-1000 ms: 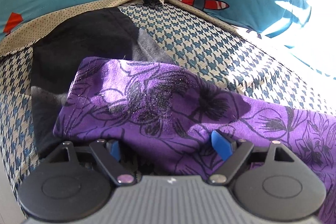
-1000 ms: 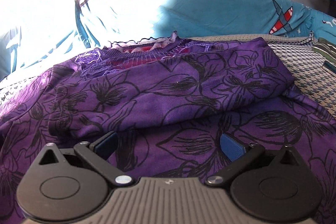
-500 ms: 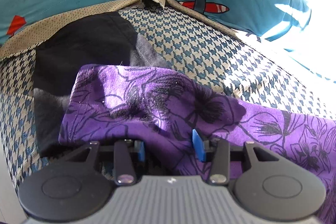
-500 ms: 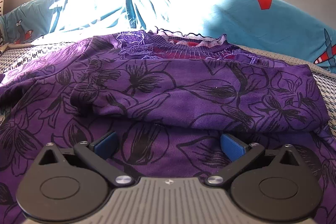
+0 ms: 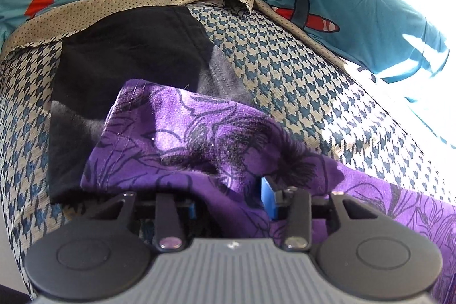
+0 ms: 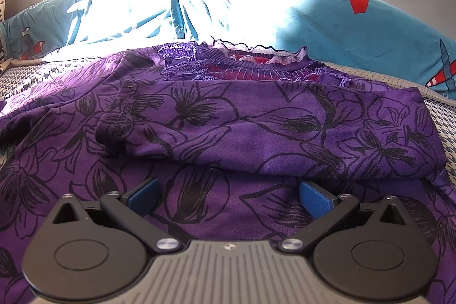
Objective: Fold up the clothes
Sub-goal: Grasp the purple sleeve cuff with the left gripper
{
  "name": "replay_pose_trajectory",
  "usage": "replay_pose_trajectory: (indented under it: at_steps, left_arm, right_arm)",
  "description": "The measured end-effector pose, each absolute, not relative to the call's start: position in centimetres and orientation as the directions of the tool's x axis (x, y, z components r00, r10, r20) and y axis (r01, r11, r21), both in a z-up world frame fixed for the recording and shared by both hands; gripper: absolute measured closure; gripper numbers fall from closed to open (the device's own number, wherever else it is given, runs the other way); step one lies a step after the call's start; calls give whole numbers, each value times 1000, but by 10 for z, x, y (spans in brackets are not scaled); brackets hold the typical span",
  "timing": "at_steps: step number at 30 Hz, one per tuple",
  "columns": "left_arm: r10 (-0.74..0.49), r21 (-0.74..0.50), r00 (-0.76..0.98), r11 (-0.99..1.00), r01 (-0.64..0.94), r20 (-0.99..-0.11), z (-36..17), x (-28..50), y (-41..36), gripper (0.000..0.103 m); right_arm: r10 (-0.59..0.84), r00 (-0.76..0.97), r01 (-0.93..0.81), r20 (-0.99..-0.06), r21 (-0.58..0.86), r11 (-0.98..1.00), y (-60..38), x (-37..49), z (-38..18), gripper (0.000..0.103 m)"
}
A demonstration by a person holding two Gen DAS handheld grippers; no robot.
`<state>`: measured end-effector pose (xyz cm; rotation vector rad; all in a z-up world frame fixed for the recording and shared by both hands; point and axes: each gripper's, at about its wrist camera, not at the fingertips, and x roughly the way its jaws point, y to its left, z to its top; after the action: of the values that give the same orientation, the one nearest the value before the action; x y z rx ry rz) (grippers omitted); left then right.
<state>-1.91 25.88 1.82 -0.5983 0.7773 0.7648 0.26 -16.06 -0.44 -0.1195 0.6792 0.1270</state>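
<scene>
Left gripper: black linkage arms, silver pivot screws, blue finger pads, two round black discs, ribbed grey housing bearing a small white mark.
Right gripper: same build, with textured blue pads.

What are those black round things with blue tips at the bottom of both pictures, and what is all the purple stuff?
Those are grippers, like big tweezers. A person holds one in each hand, and a small camera on each looks forward along its two fingers. So each picture is what one gripper sees. The purple stuff is a purple flowered top being folded on a couch with a blue-and-cream checked cover. In the left picture, the left gripper has closed its blue fingers on a bunch of the top. A black garment lies behind it. In the right picture, the right gripper is wide open just above the top, holding nothing. Teal cushions with aeroplanes line the back.
</scene>
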Motion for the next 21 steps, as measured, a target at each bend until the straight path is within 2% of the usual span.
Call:
replay_pose_trajectory:
  at_steps: [2, 5, 21]
  left_arm:
    - [377, -192, 490, 604, -773, -786, 22, -16, 253, 89]
    - [387, -182, 525, 647, -740, -758, 31, -12, 238, 91]
    - [308, -143, 579, 784, -604, -755, 27, -1, 186, 91]
  right_arm:
    - [78, 771, -156, -632, -68, 985, -161, 3, -4, 0]
    - [78, 771, -156, -632, -68, 985, -160, 3, -4, 0]
    - [80, 771, -158, -631, -68, 985, -161, 2, -4, 0]
